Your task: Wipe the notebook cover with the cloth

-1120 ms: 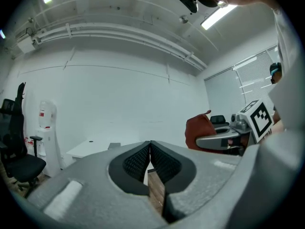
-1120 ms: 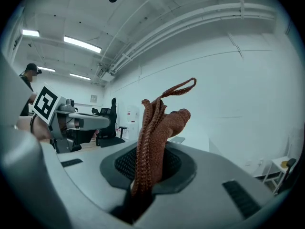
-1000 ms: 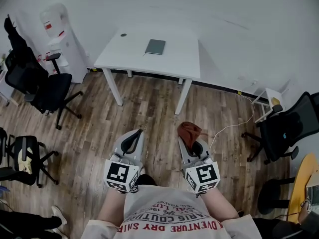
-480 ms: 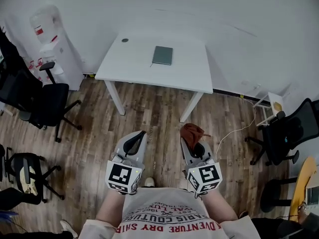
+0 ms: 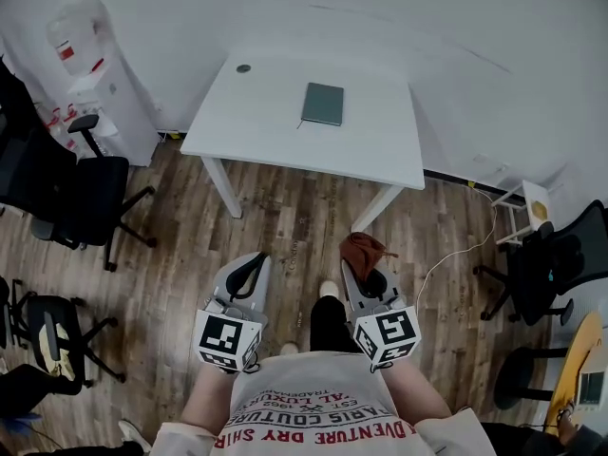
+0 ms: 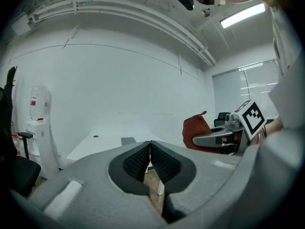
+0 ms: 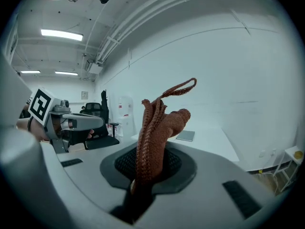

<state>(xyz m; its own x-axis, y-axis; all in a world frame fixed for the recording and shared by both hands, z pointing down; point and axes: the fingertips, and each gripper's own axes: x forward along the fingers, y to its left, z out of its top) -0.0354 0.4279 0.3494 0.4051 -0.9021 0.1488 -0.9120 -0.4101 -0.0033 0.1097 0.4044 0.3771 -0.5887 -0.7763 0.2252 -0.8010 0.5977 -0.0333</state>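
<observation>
Wiping had not yet begun: the right gripper (image 5: pixel 365 278) was clamped on the brown cloth (image 5: pixel 364 251), the left gripper (image 5: pixel 249 270) was closed and empty, and the notebook (image 5: pixel 323 104) lay on the white table (image 5: pixel 269 126), well apart from both, leaving the approach and whole wipe to do.

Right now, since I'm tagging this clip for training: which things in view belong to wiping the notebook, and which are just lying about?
For the job: dark green rectangular notebook, lying on the white rectangular table; rust-brown knitted cloth, clamped in the right gripper; left gripper, shut and empty.
Just about: white water dispenser; black office chairs.
</observation>
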